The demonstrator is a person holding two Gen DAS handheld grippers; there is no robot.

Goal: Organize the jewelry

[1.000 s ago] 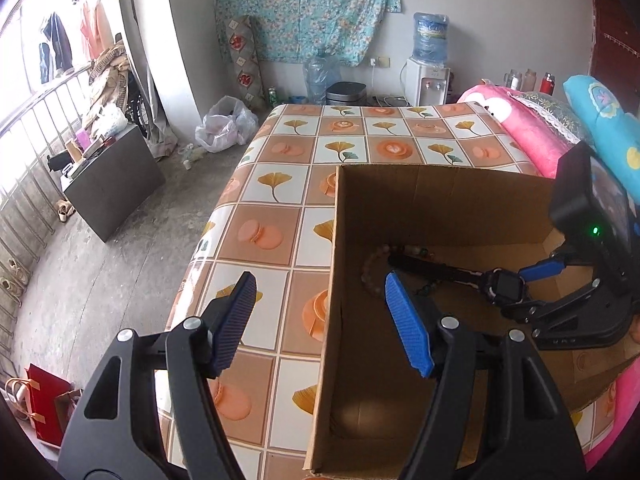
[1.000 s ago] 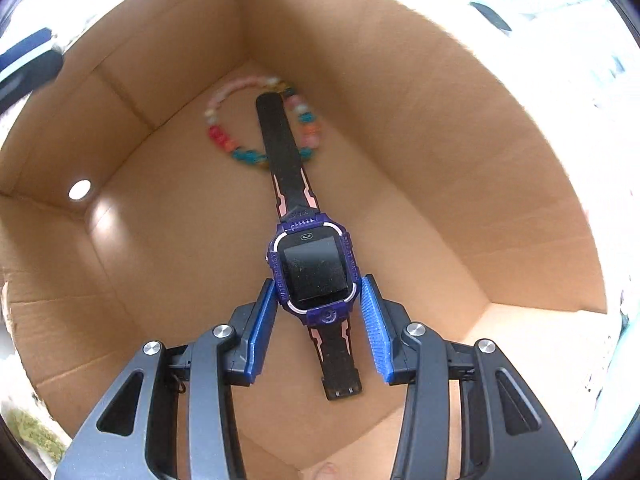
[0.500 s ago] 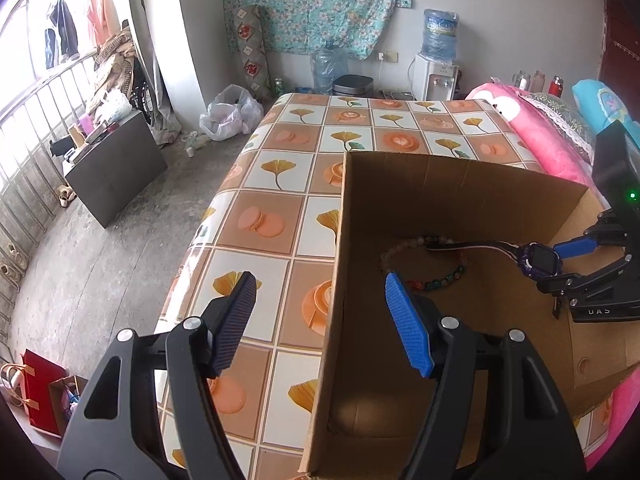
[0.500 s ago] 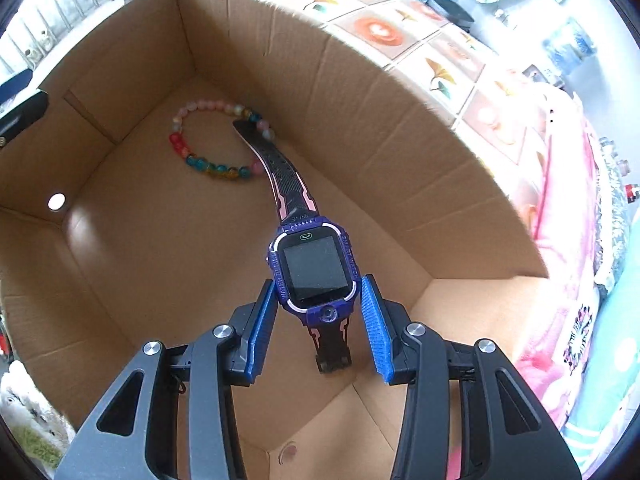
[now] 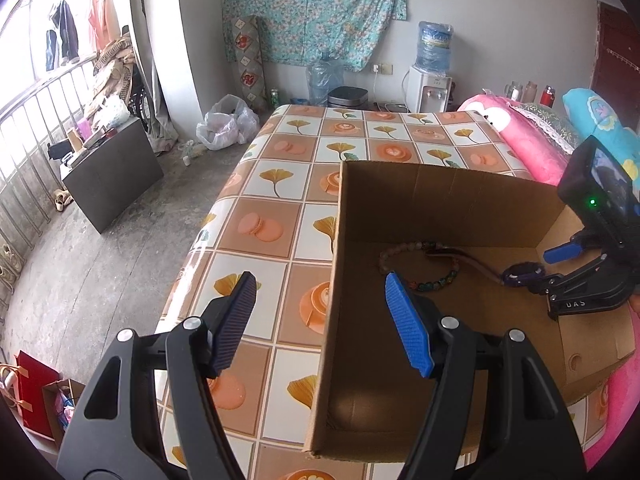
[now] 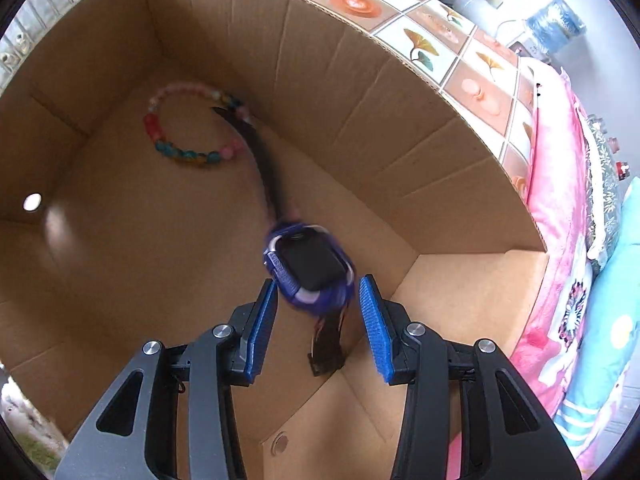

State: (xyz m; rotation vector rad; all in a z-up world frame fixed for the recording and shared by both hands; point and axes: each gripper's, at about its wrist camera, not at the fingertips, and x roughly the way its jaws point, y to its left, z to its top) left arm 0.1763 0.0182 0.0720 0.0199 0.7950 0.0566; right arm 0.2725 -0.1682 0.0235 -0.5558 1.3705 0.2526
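The purple smartwatch (image 6: pixel 310 268) drops blurred between the right gripper (image 6: pixel 316 328)'s parted fingers, inside the brown cardboard box (image 6: pixel 360 92) by the beaded bracelet (image 6: pixel 192 128). Left gripper (image 5: pixel 320 320) gapes empty. Next: withdraw.

The left claw (image 5: pixel 320 320) hangs with its jaws wide apart and nothing between them, tilted downward. The right claw (image 6: pixel 318 316) points steeply down, its blue pads (image 6: pixel 374 324) parted and gripping nothing.

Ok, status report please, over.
Left tongs open, empty. Right tongs at blurred watch inside box, grip unclear. Strap crosses bracelet.
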